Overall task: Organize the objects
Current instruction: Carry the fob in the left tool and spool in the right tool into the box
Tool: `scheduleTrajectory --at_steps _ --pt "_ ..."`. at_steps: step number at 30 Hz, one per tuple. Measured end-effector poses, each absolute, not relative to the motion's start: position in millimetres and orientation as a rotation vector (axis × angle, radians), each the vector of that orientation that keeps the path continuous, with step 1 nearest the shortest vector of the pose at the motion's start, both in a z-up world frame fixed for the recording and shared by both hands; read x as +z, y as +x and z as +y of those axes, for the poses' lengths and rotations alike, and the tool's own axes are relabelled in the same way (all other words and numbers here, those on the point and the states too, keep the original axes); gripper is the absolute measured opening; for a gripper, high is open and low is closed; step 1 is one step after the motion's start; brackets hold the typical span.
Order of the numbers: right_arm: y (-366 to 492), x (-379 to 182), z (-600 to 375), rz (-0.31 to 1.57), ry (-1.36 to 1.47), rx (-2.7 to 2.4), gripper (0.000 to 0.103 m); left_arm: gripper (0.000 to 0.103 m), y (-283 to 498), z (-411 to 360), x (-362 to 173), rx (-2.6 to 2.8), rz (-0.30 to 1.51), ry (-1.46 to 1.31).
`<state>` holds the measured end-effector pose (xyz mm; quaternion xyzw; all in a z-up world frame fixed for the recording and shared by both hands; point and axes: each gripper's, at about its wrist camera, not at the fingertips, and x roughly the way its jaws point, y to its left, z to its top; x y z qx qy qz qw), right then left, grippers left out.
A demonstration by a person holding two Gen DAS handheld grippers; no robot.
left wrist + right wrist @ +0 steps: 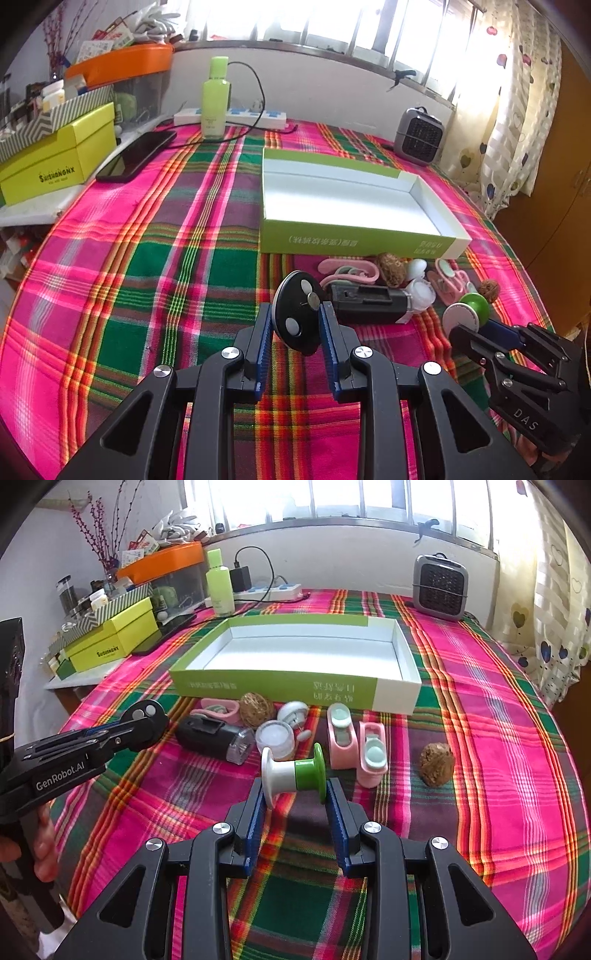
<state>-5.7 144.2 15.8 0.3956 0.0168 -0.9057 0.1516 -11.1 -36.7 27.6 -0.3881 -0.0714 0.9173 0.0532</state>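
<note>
Left tongs (295, 325) pinch a black disc (297, 314); right tongs (295, 794) pinch a green-white spool (293, 773). Clips (356, 744), walnuts (437, 763) and a flashlight (214, 738) crowd before the tray (295, 683).

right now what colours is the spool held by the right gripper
The plastic spool is half white, half green, clearest in the right wrist view.

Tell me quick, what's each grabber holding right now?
Left gripper: closed on the black round disc.
Right gripper: closed on the green-and-white spool, gripped by its two end flanges.
</note>
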Motion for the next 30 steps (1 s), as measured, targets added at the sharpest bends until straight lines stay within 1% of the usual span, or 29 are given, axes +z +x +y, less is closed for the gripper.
scheduleTrajectory --at_steps 16,30 --pt "-31.9 46.0 140.0 0.077 1.052 -2.609 0.033 0.023 -26.1 -27.8 57.2 2.795 -0.218 -1.085" --pt "-91.8 54.2 131.3 0.112 1.050 -2.610 0.033 0.023 -82.5 -25.1 60.0 2.776 -0.203 -1.101"
